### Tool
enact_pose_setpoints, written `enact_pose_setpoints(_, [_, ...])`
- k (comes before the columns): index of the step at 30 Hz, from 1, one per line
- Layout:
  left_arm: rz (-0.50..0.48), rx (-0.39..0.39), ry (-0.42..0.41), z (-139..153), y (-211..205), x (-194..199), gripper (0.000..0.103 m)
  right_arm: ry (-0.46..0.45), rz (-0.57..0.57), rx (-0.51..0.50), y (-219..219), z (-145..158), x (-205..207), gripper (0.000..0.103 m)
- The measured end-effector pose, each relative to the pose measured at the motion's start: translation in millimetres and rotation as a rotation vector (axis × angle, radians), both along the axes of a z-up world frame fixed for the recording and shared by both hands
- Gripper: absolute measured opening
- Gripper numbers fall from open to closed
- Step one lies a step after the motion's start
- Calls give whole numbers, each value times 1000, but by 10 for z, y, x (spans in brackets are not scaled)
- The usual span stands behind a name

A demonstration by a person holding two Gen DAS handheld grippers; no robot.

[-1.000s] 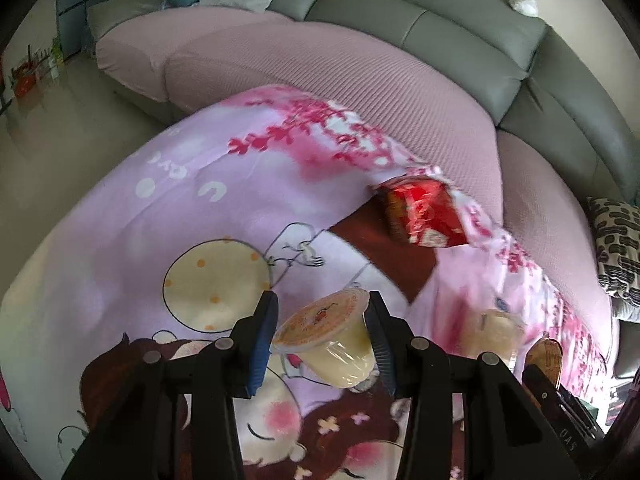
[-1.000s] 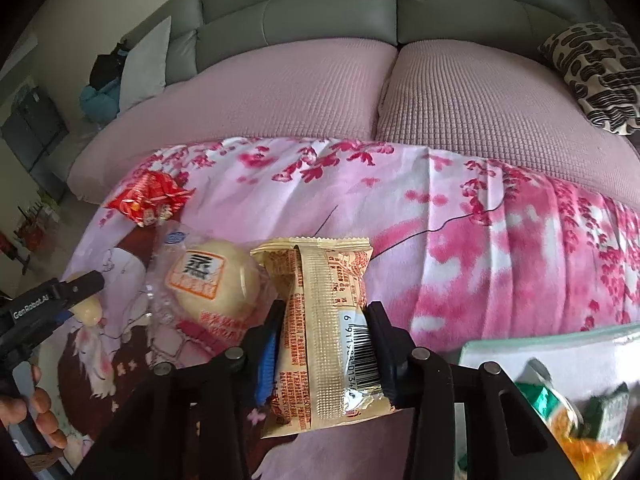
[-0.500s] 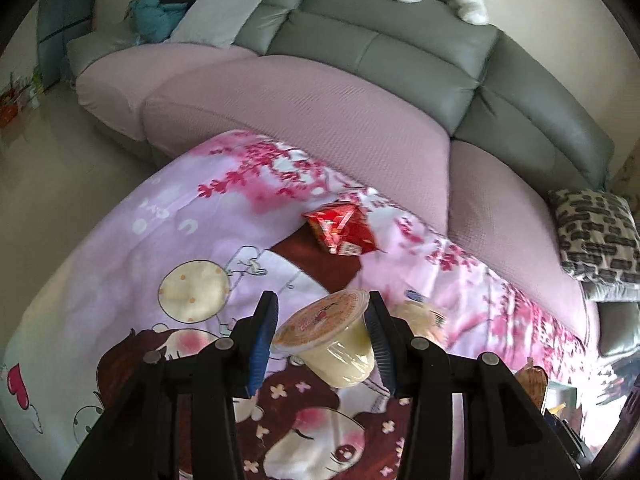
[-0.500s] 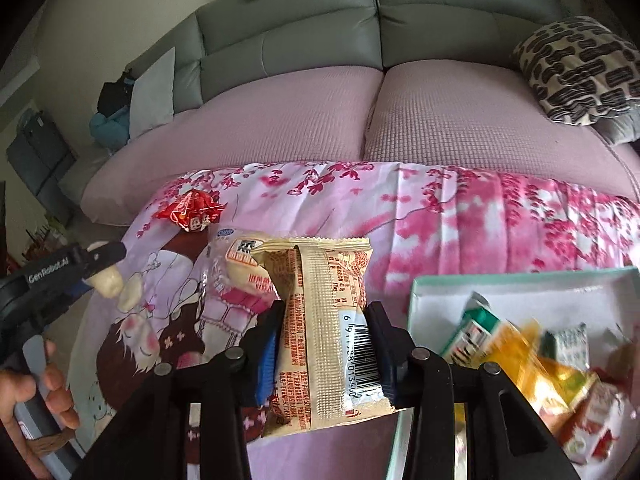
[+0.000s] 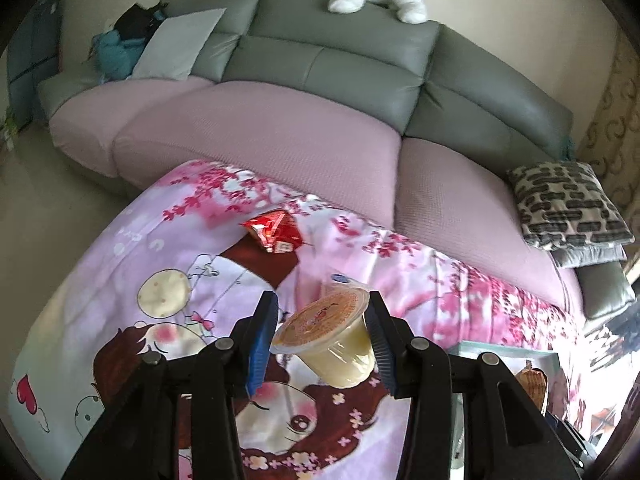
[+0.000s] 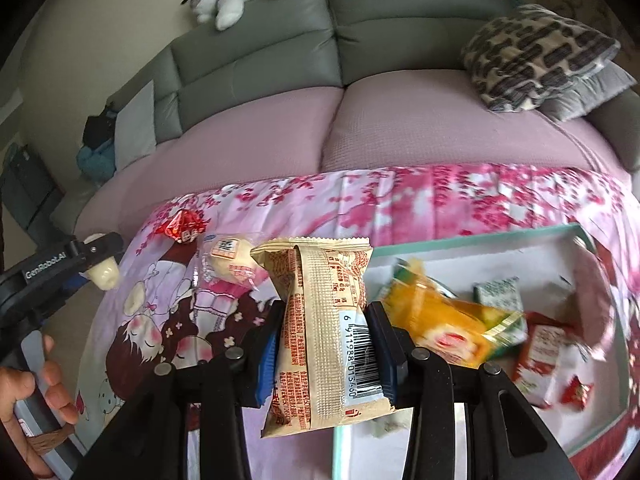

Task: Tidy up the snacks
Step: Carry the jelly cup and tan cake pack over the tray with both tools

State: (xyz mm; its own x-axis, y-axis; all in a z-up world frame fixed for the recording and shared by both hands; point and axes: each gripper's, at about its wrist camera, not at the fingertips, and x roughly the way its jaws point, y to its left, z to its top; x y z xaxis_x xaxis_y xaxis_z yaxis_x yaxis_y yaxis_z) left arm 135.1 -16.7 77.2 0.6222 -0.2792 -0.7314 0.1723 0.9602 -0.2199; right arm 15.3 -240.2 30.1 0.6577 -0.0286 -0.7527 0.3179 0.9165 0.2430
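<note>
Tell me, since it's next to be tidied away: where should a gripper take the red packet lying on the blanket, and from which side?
Probably from above, across the middle of the red packet. It lies flat and crumpled on the blanket, apart from the wrapped bun, so its sides look free; pinching across the narrower width seems safest.

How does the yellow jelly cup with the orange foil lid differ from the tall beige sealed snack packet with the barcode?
The yellow jelly cup with the orange foil lid is a rigid, round, clear tub, tilted in the left gripper. The tall beige sealed snack packet with the barcode is a flat, soft wrapper, standing upright in the right gripper. The cup is squat; the packet rises well above its pads. Both are clamped and off the cloth.
</note>
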Motion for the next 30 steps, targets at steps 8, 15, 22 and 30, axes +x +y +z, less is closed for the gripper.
enact_pose_setpoints(8, [-111, 14, -22, 80, -365, -249, 46, -32, -121, 25, -384, 77, -439, 43])
enact_pose_setpoints(15, [-224, 1, -28, 119, -710, -453, 46, -54, -289, 32, -906, 143, -910, 43])
enact_pose_setpoints(22, [-363, 23, -31, 120, -1184, -728, 46, -43, -452, 3, -1318, 148, -1376, 43])
enact_pose_setpoints(30, [-522, 103, -3, -86, -1767, -1039, 46, -1, -475, 39, -1388, -43, -1503, 43])
